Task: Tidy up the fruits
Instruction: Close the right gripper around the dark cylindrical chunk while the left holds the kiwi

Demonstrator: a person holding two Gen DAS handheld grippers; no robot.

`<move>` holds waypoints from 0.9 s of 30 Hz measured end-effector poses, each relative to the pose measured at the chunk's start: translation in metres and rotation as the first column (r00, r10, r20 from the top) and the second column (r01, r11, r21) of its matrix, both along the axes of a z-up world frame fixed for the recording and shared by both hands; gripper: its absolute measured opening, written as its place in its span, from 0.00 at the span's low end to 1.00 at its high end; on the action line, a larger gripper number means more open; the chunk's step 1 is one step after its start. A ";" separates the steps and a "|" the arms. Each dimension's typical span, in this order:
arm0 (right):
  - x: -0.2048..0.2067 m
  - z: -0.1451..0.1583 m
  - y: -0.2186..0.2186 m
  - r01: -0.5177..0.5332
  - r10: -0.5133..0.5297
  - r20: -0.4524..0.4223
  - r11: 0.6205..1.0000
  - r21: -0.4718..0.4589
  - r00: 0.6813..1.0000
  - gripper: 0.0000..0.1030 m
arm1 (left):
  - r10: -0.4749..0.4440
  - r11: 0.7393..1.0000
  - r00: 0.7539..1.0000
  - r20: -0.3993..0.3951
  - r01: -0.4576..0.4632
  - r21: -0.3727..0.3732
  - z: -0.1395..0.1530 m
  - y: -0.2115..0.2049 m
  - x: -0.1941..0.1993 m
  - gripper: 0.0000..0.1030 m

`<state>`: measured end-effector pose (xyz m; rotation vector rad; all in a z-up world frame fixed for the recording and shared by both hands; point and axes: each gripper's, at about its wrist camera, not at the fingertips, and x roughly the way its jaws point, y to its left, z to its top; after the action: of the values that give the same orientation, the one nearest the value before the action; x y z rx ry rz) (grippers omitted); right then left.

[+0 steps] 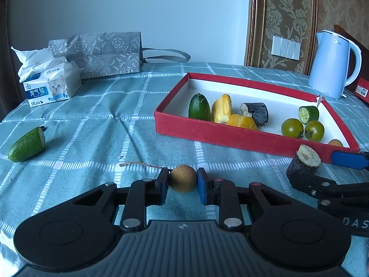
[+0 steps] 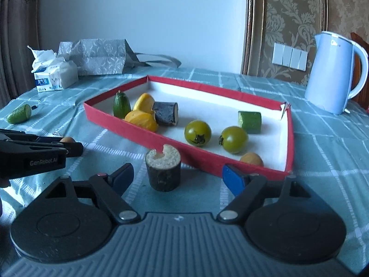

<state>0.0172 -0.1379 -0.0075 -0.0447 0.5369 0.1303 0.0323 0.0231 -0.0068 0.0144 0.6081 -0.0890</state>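
My left gripper point(image 1: 183, 182) is shut on a small brown round fruit point(image 1: 183, 178) low over the checked tablecloth; that fruit point(image 2: 67, 139) shows at its tips in the right wrist view. My right gripper point(image 2: 178, 170) stands open around an upright dark cane stub point(image 2: 163, 173) with a pale cut top, and the blue pads do not touch it. The stub point(image 1: 303, 161) stands just in front of the red box point(image 1: 230, 136). The box point(image 2: 138, 129) holds cucumber pieces, yellow pieces, a dark cane piece, two green tomatoes point(image 2: 197, 133) and another brown fruit point(image 2: 251, 159). A cucumber half point(image 1: 26, 144) lies loose at the far left.
A tissue pack point(image 1: 52, 85) and a grey patterned paper bag point(image 1: 108, 54) stand at the back left. A pale blue kettle point(image 1: 332, 64) stands at the back right beside the box. A thin twig point(image 1: 138, 164) lies on the cloth near my left gripper.
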 end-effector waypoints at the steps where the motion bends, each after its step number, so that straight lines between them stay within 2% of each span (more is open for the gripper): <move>1: 0.002 0.000 0.000 0.004 -0.004 -0.007 1.000 0.002 1.000 0.80 | 0.000 1.000 1.000 0.000 0.000 -0.002 0.000 0.000 0.000 0.25; 5: 0.008 -0.003 0.002 0.015 -0.014 -0.042 1.000 0.006 0.999 0.80 | -0.001 1.000 1.000 0.001 0.001 0.008 0.000 -0.001 0.000 0.25; 20: 0.018 -0.007 0.004 0.029 -0.025 -0.080 0.998 0.051 0.996 0.81 | -0.003 1.000 1.000 0.003 0.003 0.017 0.000 -0.002 0.001 0.25; 24: 0.016 -0.006 0.003 0.041 -0.038 -0.071 0.998 0.046 0.997 0.66 | -0.003 1.000 1.000 0.003 0.003 0.017 0.000 -0.002 0.001 0.25; 27: 0.016 -0.006 0.002 0.045 -0.042 -0.068 0.998 0.043 0.997 0.64 | -0.003 1.000 1.000 0.003 0.003 0.017 0.000 -0.002 0.001 0.25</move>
<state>0.0334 -0.1355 -0.0132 0.0146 0.6019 0.1012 0.0329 0.0213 -0.0072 0.0320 0.6061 -0.0865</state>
